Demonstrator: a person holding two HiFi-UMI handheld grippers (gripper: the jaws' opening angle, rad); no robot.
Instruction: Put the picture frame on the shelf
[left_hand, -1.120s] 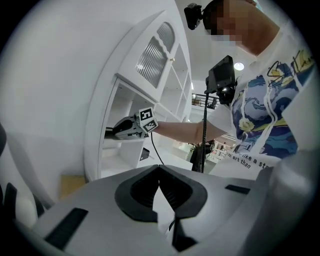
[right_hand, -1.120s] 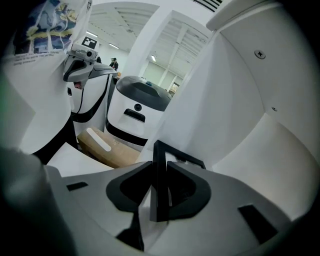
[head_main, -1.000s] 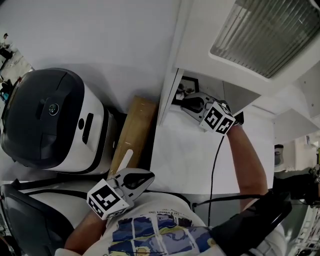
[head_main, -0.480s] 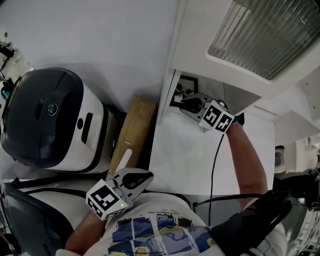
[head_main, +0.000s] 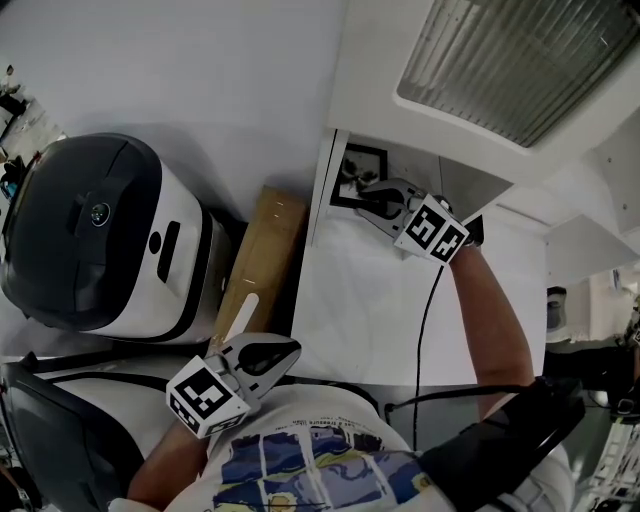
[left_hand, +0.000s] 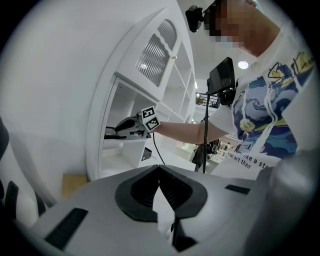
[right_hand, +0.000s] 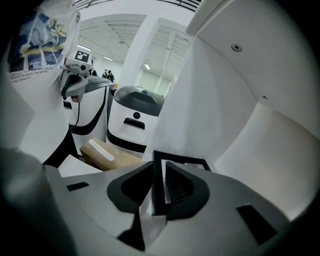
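Far left in the head view stands a white-and-black machine (head_main: 90, 240), with a cardboard box (head_main: 262, 255) just beside it, against the outer side panel of the white shelf (head_main: 400, 300). The left gripper (head_main: 292, 348) hangs low by the person's shirt. Only its own view shows that its jaws meet at the tips with nothing between them. That view also looks into the open compartment from the side and shows the right gripper reaching in.

The picture frame (head_main: 352, 165) is inside the compartment, at the back left corner of the shelf board, close to the side panel. The right gripper (head_main: 362, 195) is clamped on it. The right gripper view shows what the head view hides: one black bar of the frame runs straight up between the two closed jaws.

Since a second ago both grippers have kept their places and the grip has not let go; only the head view has shifted a little.

The frame is thin, black and rectangular around a pale picture. Whether it rests on the board cannot be told.
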